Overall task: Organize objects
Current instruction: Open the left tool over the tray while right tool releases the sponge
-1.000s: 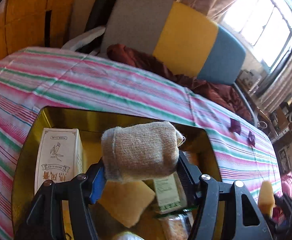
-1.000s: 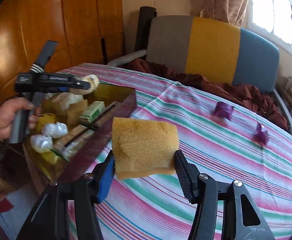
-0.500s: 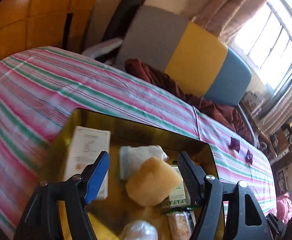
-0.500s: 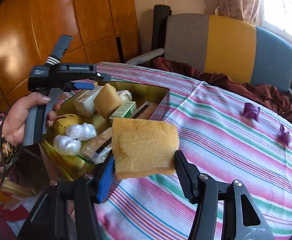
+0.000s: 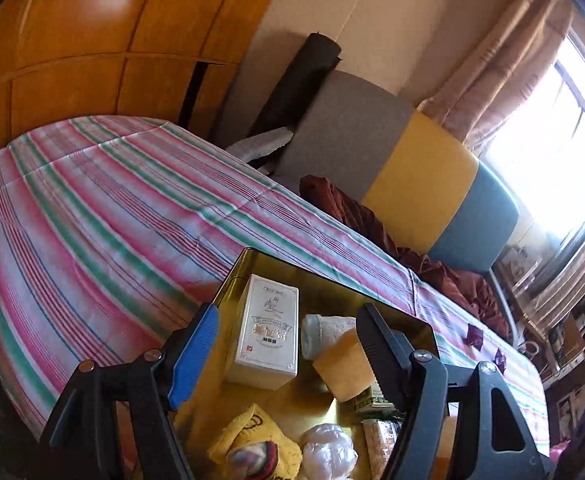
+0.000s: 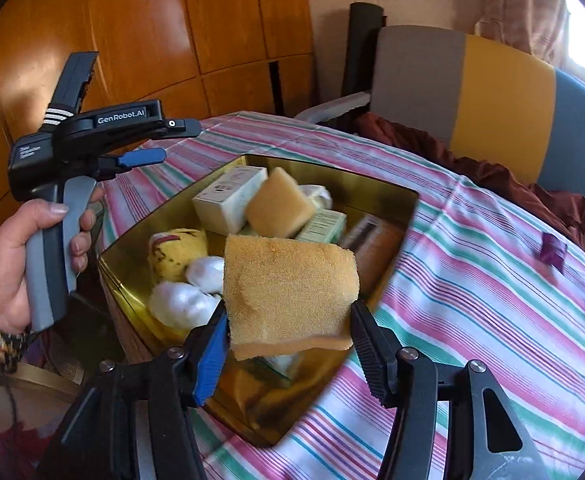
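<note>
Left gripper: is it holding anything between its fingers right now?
No. In the left wrist view the left gripper stands open with nothing clamped, above the white rectangular carton in the gold metal tin.

The tin [image 6: 392, 216] sits on the striped tablecloth [image 6: 472, 300] at the table's near-left edge. Inside it, a carton [image 6: 228, 196] lies at the back with a sponge block [image 6: 280, 208] leaning against it; two wrapped balls [image 6: 180, 304] lie in front, perhaps touching. A chair [image 6: 468, 88] stands behind the table.

Both wrist views angled down, close over gold tray [image 5: 232, 276] [image 6: 372, 184]; tray shared.
</note>
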`<action>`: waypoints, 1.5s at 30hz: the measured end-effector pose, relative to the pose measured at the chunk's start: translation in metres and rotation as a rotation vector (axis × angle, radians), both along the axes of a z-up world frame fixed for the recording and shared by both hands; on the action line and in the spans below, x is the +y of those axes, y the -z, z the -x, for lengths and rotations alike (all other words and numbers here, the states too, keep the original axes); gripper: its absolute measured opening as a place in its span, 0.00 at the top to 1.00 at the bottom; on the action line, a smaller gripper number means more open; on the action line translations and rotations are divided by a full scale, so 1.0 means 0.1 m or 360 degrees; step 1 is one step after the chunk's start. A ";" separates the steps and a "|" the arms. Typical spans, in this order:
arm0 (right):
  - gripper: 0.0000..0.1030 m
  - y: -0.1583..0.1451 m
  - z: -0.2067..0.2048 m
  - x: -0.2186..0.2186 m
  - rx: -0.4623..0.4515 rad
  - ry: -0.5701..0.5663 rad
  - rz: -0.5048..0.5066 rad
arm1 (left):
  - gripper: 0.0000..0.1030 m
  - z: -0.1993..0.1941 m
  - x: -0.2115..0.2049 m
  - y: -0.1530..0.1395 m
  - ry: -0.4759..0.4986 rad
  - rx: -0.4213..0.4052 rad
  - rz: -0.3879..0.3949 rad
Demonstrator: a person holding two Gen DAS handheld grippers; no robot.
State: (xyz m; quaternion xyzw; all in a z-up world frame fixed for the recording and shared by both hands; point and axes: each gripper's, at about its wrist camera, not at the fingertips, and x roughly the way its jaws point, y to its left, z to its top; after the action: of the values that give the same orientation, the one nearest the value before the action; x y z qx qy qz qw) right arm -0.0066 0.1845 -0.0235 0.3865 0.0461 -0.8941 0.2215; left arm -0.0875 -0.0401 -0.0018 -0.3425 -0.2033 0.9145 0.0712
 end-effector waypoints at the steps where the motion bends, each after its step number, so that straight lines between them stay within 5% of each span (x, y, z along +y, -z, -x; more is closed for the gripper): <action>1: 0.42 0.00 0.03 -0.07 -0.0006 -0.0014 -0.0004 | 0.30 -0.01 -0.03 0.01 -0.0025 -0.0001 -0.0010; 12: 0.41 0.16 0.46 -0.40 -0.0137 0.0103 -0.0069 | 0.30 -0.05 -0.08 -0.05 -0.0040 -0.0011 -0.0105; 18: 0.23 0.13 0.51 -0.36 -0.0165 0.0126 0.0132 | 0.30 -0.08 -0.08 -0.11 -0.0038 0.0015 -0.0121; 24: 0.27 0.08 0.42 -0.31 -0.0127 0.0109 0.0102 | 0.30 -0.11 -0.03 -0.14 -0.0021 0.0028 -0.0120; 33: 0.32 0.30 0.53 -0.48 -0.0367 -0.0052 0.0270 | 0.30 -0.15 -0.02 -0.22 -0.0017 0.0064 -0.0086; 40: 0.32 0.08 0.24 -0.26 -0.0179 0.0018 0.0213 | 0.30 -0.14 0.06 -0.20 0.0015 0.0044 -0.0079; 45: 0.32 -0.04 0.20 0.10 -0.0101 0.0229 0.0120 | 0.30 -0.19 0.28 -0.16 0.0124 0.0032 -0.0037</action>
State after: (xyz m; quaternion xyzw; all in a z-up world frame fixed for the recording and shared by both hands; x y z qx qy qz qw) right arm -0.0269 0.1949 -0.0199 0.4082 -0.0225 -0.8961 0.1726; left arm -0.0680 -0.0124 0.0143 -0.3403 -0.1998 0.9119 0.1127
